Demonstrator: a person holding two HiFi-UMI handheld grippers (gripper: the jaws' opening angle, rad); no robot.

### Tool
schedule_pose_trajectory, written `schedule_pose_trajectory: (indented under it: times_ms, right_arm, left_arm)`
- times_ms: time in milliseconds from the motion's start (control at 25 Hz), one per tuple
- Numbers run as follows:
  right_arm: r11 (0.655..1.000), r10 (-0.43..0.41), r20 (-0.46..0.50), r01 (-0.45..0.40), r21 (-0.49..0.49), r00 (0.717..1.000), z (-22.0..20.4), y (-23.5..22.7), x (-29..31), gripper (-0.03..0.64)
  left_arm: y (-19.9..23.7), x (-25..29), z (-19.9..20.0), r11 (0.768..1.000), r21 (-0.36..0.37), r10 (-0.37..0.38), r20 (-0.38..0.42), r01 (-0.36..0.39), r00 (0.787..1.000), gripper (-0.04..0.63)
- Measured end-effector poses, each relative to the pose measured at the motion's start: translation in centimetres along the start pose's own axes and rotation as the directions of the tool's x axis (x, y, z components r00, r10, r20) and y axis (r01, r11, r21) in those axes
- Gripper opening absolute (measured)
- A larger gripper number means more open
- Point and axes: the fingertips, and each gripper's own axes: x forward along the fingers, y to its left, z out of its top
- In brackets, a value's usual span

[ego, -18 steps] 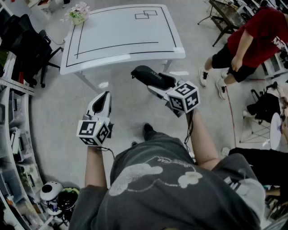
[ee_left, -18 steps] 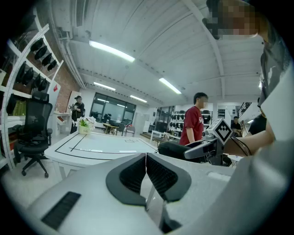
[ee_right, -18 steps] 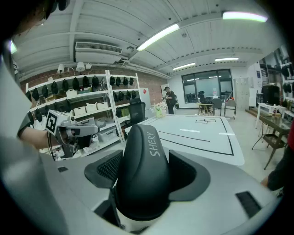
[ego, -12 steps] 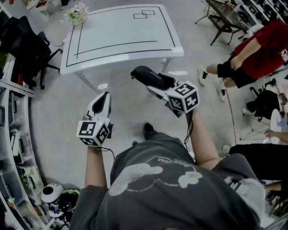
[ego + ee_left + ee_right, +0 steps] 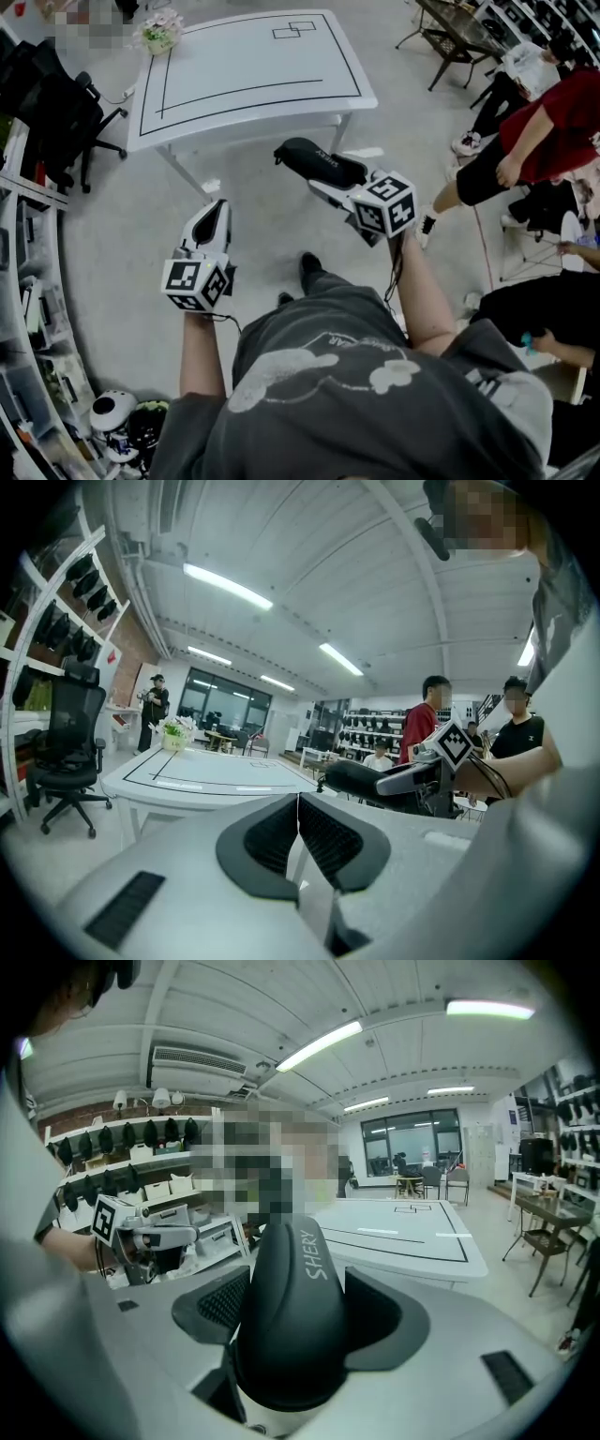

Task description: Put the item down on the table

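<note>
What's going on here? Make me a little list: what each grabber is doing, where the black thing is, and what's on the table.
Right gripper: shut on the black rounded case marked SHERY, held up in the air
Left gripper: jaws together, nothing between them
Case: not on the table yet; it is short of the near edge, over the floor
White table with black lines: only a small pot of flowers, at the far left corner
Nearby: person in a red shirt, off to the right
</note>
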Motion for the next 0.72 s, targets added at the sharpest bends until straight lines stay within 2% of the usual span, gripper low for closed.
schedule_pose_trajectory:
  times_ms: [160,320,520,720]
  right_arm:
    - [1.0,-0.023,0.017,0.023,0.008,1.0,0.2,0.5,-0.4,0.316]
    - [0.999,-0.029,0.021,0.029,0.015,0.999,0.4,0.2,-0.3,0.316]
    - [0.999,-0.034,0.021,0.033,0.025,0.999,0.8,-1.8,1.0,0.316]
    - [0.999,-0.015,0.031,0.014,0.029,0.999,2.1,-5.4,4.4,0.316]
  left_arm:
    - [0.0,-0.9,-0.2,1.0,0.017,-0.024,-0.01,0.024,1.0,0.005]
    - [0.7,-0.8,-0.3,1.0,0.0,-0.015,-0.009,0.015,1.0,0.005]
    - [1.9,1.1,0.1,1.0,0.0,-0.003,-0.016,0.003,1.0,0.005]
    - [4.4,4.9,1.6,0.999,0.035,0.016,-0.016,-0.016,1.0,0.005]
